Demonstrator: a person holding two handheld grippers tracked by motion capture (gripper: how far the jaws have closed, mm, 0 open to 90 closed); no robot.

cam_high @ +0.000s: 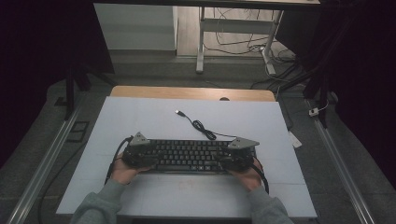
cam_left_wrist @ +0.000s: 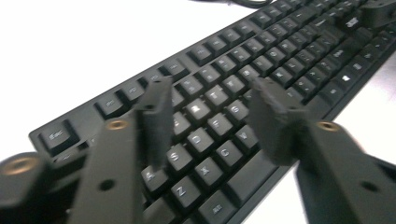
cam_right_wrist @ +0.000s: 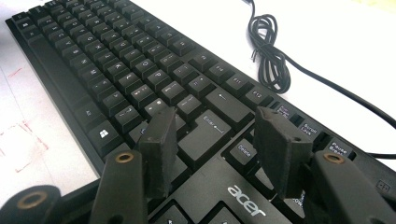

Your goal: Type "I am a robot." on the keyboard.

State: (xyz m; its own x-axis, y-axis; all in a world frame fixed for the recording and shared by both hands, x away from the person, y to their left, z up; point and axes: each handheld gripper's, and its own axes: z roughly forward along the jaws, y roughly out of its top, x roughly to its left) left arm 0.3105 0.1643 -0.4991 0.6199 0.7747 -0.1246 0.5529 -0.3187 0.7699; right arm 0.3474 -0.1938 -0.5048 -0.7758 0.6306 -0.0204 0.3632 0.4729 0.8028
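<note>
Both tongs sit over a black keyboard [cam_high: 187,156] lying flat near the six o'clock edge of the white table top [cam_high: 140,116]. At nine o'clock of the keyboard, the left gripper [cam_high: 148,158] hovers over the letter keys; in the left gripper view its jaws stand partly apart above the keys [cam_left_wrist: 205,140], with nothing pressed between the pads, though that picture is blurred. A person's left hand [cam_high: 122,170] holds it from the six o'clock side, grey sleeve [cam_high: 100,205] behind. At three o'clock of the keyboard, the right gripper [cam_high: 229,161] rests over the Enter key [cam_right_wrist: 210,133] region, its jaws fairly wide, one on each side of that key and the Delete key [cam_right_wrist: 243,150], clasping nothing. Whether the pads touch the keys I cannot tell. From the keyboard's twelve o'clock edge a black cable [cam_high: 203,128] runs out, bunched in a small coil, ending in a plug [cam_high: 179,112] toward twelve o'clock on the table top.
</note>
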